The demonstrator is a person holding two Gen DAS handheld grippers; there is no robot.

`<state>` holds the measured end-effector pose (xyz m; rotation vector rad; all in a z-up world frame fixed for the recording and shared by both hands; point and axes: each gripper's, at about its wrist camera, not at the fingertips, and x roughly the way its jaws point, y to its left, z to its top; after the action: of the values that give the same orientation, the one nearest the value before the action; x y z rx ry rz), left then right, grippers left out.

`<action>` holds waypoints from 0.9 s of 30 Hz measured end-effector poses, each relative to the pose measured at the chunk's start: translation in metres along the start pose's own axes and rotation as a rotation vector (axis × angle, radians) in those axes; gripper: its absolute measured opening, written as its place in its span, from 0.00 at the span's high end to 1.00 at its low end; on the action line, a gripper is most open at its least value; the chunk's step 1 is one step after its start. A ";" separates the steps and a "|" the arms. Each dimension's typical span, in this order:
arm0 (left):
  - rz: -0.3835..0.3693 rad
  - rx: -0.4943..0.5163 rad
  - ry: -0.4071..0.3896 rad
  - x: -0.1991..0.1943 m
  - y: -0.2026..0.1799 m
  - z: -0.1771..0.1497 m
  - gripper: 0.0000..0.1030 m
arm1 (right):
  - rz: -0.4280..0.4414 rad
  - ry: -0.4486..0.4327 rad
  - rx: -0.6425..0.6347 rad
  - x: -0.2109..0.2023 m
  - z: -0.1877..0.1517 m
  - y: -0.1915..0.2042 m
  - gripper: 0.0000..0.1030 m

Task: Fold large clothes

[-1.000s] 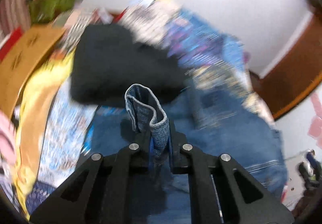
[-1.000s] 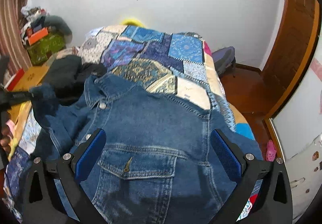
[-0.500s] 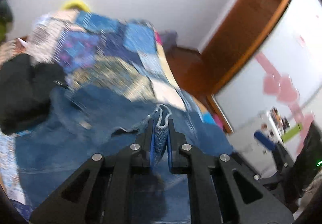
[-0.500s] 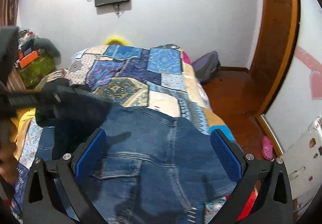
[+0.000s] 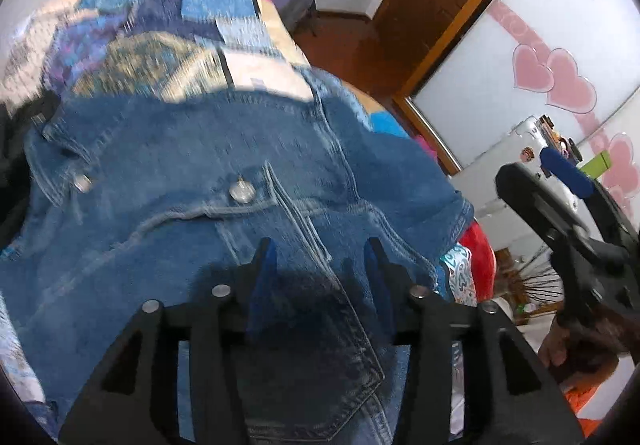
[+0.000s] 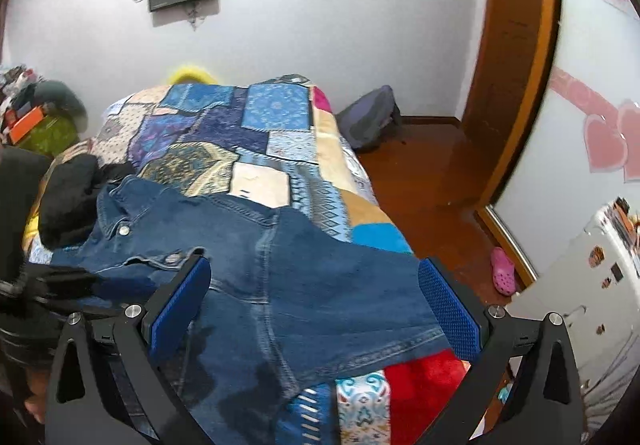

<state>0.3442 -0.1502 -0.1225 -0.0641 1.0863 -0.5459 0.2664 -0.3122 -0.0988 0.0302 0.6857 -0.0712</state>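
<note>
A blue denim jacket [image 5: 200,173] lies spread on the bed, front up with its metal buttons showing. It reaches the bed's near right corner [image 6: 280,265]. My left gripper [image 5: 320,249] hovers just over the jacket's lower part. Its jaws are opening and nothing is pinched between the pads; the denim only lies beneath them. My right gripper [image 6: 314,285] stands wide open above the jacket's hem, holding nothing. One of its blue pads [image 5: 564,173] shows at the right of the left wrist view, with a hand under it.
A patchwork quilt [image 6: 260,117] covers the bed. A black garment [image 6: 68,201] lies at the jacket's left. A red cloth [image 6: 420,385] hangs at the bed's near corner. Beyond the bed's right edge are wooden floor [image 6: 420,173], a grey backpack [image 6: 372,121] and a pink shoe [image 6: 502,275].
My left gripper carried a fold of denim rightward across the jacket and let it go; its jaws now stand apart. The right gripper shifted right along the bed, still open.
</note>
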 end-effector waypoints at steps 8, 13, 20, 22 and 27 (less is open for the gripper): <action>0.197 0.034 -0.260 -0.080 0.026 0.014 0.27 | -0.060 0.016 0.035 -0.008 0.005 -0.035 0.00; 0.329 0.017 -0.315 -0.105 0.061 0.016 0.19 | -0.072 0.077 0.048 -0.002 -0.005 -0.054 0.00; 0.429 0.008 -0.272 -0.091 0.099 -0.005 0.17 | 0.031 0.260 0.210 0.032 -0.040 -0.088 0.00; 0.424 0.000 -0.236 -0.081 0.107 -0.012 0.17 | 0.064 0.303 0.290 0.041 -0.052 -0.099 0.00; 0.415 0.001 -0.188 -0.058 0.115 -0.025 0.17 | 0.196 0.391 0.577 0.063 -0.086 -0.133 0.00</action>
<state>0.3474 -0.0190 -0.1226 0.1080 0.8826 -0.1625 0.2509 -0.4436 -0.2062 0.6790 1.0300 -0.0738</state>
